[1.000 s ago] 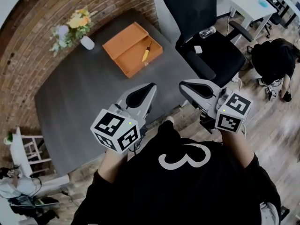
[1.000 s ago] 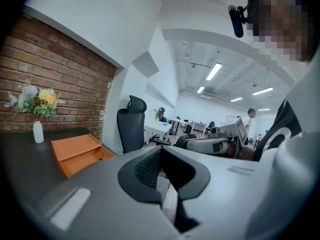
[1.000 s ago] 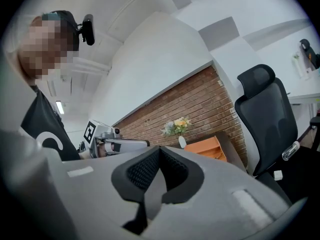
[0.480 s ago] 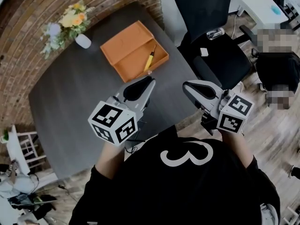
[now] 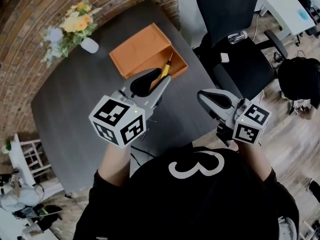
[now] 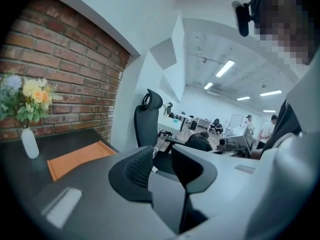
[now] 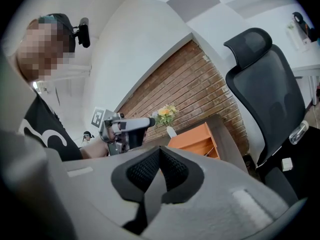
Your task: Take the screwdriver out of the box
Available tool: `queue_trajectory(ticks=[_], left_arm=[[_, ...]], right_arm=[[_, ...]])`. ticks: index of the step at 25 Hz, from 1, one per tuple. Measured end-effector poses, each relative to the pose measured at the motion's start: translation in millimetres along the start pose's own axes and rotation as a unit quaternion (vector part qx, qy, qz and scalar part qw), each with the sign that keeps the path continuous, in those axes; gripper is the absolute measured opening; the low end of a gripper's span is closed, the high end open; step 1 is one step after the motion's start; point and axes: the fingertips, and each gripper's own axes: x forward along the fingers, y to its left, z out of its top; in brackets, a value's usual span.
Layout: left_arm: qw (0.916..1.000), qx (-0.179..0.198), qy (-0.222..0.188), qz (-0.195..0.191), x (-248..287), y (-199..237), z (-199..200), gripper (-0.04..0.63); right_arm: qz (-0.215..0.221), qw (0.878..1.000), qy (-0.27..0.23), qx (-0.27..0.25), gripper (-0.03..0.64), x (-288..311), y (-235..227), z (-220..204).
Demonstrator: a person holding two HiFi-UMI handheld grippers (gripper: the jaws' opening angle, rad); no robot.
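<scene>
A dark grey table fills the left half of the head view, and a black office chair stands at its 2 o'clock. The open orange box rests on the table toward 12 o'clock. The left gripper hangs at 5 o'clock of the box; its jaws are opening, with nothing between them. The right gripper, at its 3 o'clock, has its jaws closed together, empty. A white vase with flowers stands at 9 o'clock of the box. The yellow-handled screwdriver lies inside the box, along its 4 o'clock wall.
</scene>
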Motion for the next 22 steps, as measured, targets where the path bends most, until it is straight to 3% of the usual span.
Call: queue_trajectory(ticks=[3, 9, 22], left_arm=[[0.9993, 0.025, 0.020, 0.019, 16, 17, 7, 0.141], [0.9947, 0.009, 0.090, 0.048, 58, 56, -29, 0.183], [0.9693, -0.006, 0.224, 0.101, 107, 113, -126, 0.198]], right_arm=[[0.003, 1.000, 0.005, 0.012, 0.002, 3, -6, -7], [0.002, 1.000, 0.005, 0.022, 0.002, 3, -21, -14], [-0.020, 0.998, 0.002, 0.056, 0.002, 0, -58, -27]])
